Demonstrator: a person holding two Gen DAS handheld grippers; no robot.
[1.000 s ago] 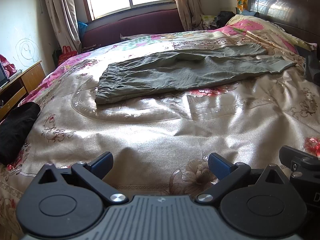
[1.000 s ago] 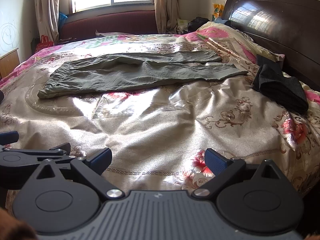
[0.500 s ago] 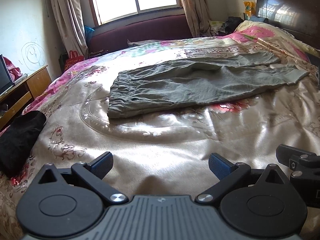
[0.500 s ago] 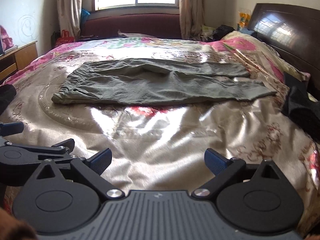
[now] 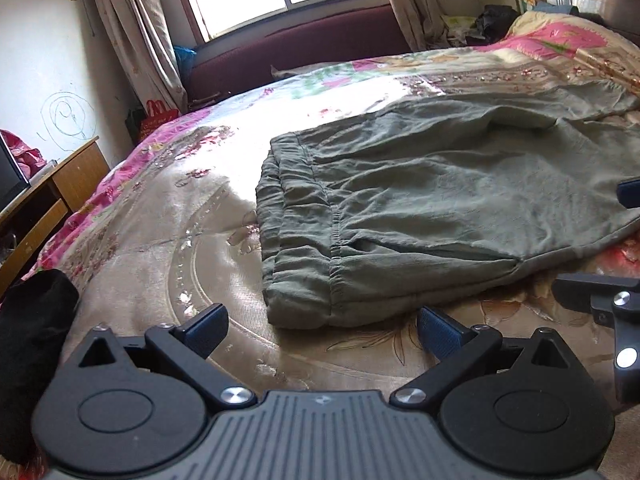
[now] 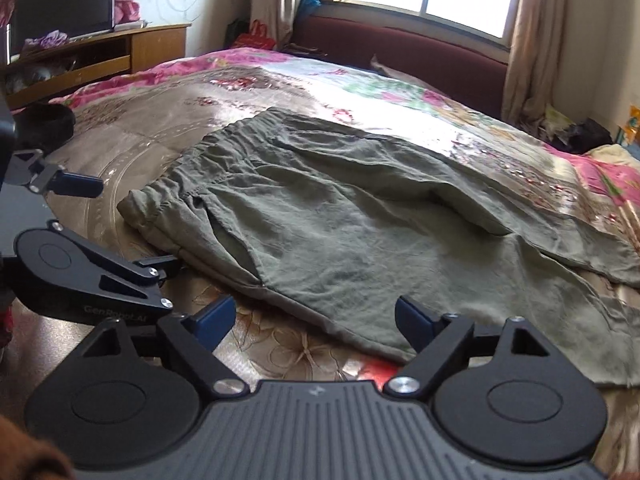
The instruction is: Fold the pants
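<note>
Grey-green pants (image 5: 420, 200) lie flat on the floral bedspread (image 5: 160, 240), waistband to the left and legs running off right. My left gripper (image 5: 324, 328) is open, and the near corner of the waistband (image 5: 300, 312) lies just ahead of its fingertips. In the right wrist view the same pants (image 6: 340, 220) fill the middle. My right gripper (image 6: 314, 318) hovers at their near edge with its jaws closing. The cloth's edge runs between the pads, and they do not press on it. The left gripper (image 6: 124, 226) straddles the waistband corner there.
A black garment (image 5: 28, 340) lies at the bed's left edge. Beyond it stand a wooden desk (image 6: 120, 48) with a dark screen (image 6: 60, 4), a maroon bench (image 5: 300, 52) under the window, and curtains. Pillows and clutter sit at the far right.
Both grippers have travelled forward across the bed to the pants' near edge. The right view has swung left and rolled, and its jaws stand slightly narrower.
</note>
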